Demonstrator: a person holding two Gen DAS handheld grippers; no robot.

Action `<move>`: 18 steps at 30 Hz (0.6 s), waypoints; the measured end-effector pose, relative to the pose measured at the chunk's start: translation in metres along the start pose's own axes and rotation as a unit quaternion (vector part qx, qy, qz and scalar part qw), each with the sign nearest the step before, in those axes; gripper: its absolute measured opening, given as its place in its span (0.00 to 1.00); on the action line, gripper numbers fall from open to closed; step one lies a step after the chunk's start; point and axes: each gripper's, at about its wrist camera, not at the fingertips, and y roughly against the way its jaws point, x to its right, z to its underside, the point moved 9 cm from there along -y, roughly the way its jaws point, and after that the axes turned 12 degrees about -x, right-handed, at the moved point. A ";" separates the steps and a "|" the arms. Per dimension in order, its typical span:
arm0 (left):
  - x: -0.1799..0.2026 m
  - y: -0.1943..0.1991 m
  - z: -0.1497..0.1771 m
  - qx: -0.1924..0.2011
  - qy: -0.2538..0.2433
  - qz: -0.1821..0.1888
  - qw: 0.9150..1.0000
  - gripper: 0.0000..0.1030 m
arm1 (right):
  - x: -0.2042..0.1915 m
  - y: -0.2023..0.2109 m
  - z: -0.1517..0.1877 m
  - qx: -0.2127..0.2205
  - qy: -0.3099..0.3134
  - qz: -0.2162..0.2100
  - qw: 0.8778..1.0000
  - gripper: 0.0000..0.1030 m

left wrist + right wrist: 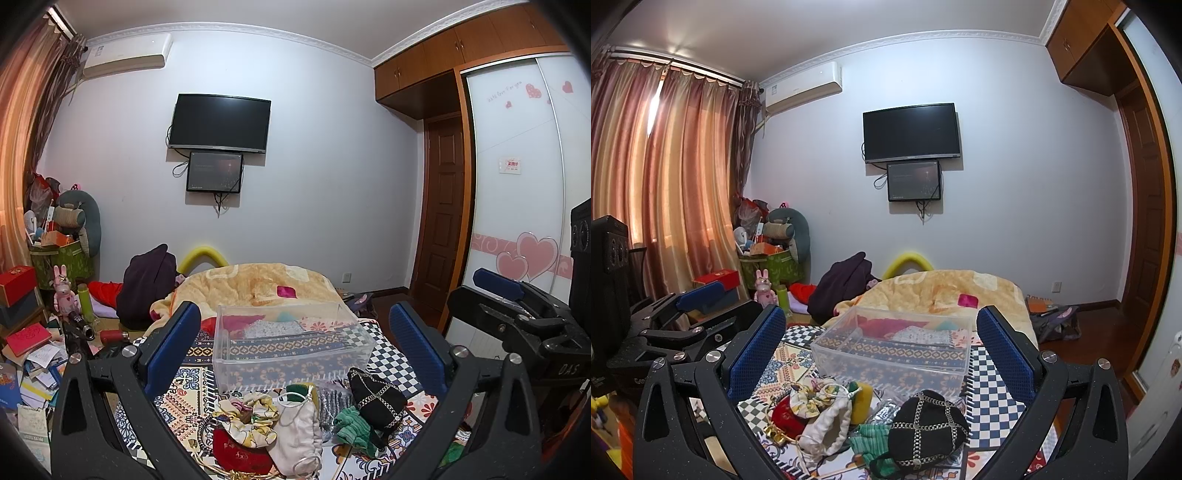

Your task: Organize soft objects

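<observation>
A clear plastic bin (291, 343) (897, 347) stands on the patterned bed cover. In front of it lies a heap of soft things: a black pouch with chain trim (376, 400) (927, 428), a cream drawstring bag (295, 432) (827, 424), a red pouch (240, 448) (785, 417), a floral scrunchie (247, 410) (809, 397), a green cloth (352, 424) (870, 437) and a yellow sponge (862, 402). My left gripper (295, 350) is open and empty above the heap. My right gripper (881, 354) is open and empty above it too.
A yellow blanket (258, 284) is bunched beyond the bin, with a dark garment (147, 284) to its left. Books, boxes and toys (33, 332) clutter the left side. A wardrobe (517, 184) and door stand to the right. The right gripper (517, 314) shows in the left wrist view.
</observation>
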 end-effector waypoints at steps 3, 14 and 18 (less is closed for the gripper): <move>0.000 0.000 0.000 -0.001 0.000 -0.001 1.000 1.00 | 0.000 -0.001 0.000 0.002 0.001 0.005 1.000 1.00; -0.024 -0.025 0.020 -0.044 0.018 -0.021 0.999 1.00 | 0.017 -0.019 0.012 -0.021 -0.018 0.030 0.999 1.00; -0.043 -0.046 0.042 -0.080 0.028 -0.039 0.996 1.00 | 0.030 -0.035 0.028 -0.055 -0.031 0.028 0.998 1.00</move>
